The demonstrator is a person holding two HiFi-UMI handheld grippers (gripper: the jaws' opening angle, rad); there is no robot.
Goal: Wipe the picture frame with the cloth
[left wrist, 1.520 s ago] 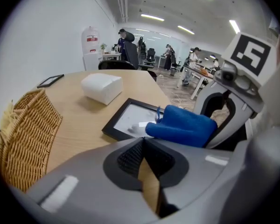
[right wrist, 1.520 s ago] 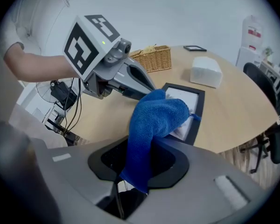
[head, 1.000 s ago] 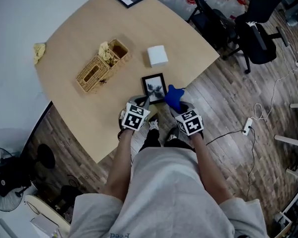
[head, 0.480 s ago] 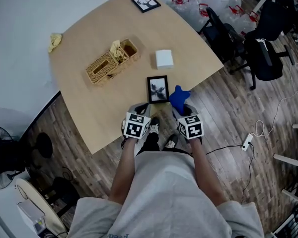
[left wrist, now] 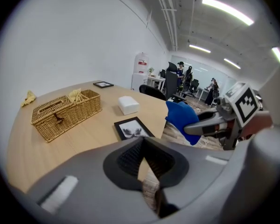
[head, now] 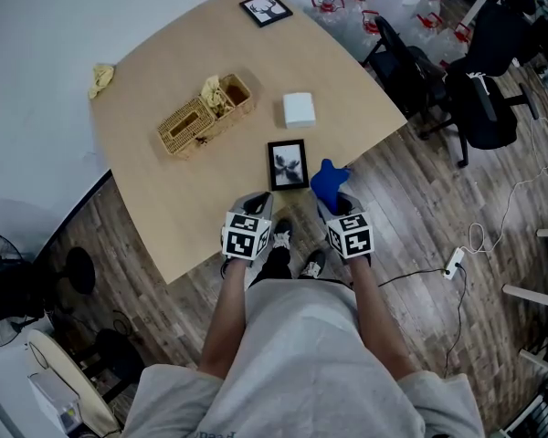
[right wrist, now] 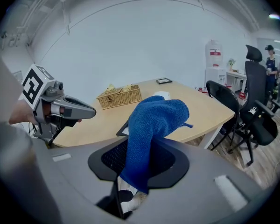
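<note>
Right hand-held gripper (right wrist: pixel 139 171) clamped on blue cloth (right wrist: pixel 155 120), screening the picture frame (head: pixel 288 164) there; head view shows it whole near the counter's (head: pixel 164 199) edge. Left hand-held gripper (left wrist: pixel 147 171) closed, empty.

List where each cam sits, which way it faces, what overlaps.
Head view: on the person's head, steeply down onto the table; shows forearms, torso, left gripper, right gripper.
Left gripper view: on the left gripper, facing across the table past its shut jaws; right gripper with blue cloth at right.
Right gripper view: on the right gripper, facing over the cloth it clamps; left gripper at left.
Shared: wicker basket in all three; picture frame clear in head and left gripper views.
</note>
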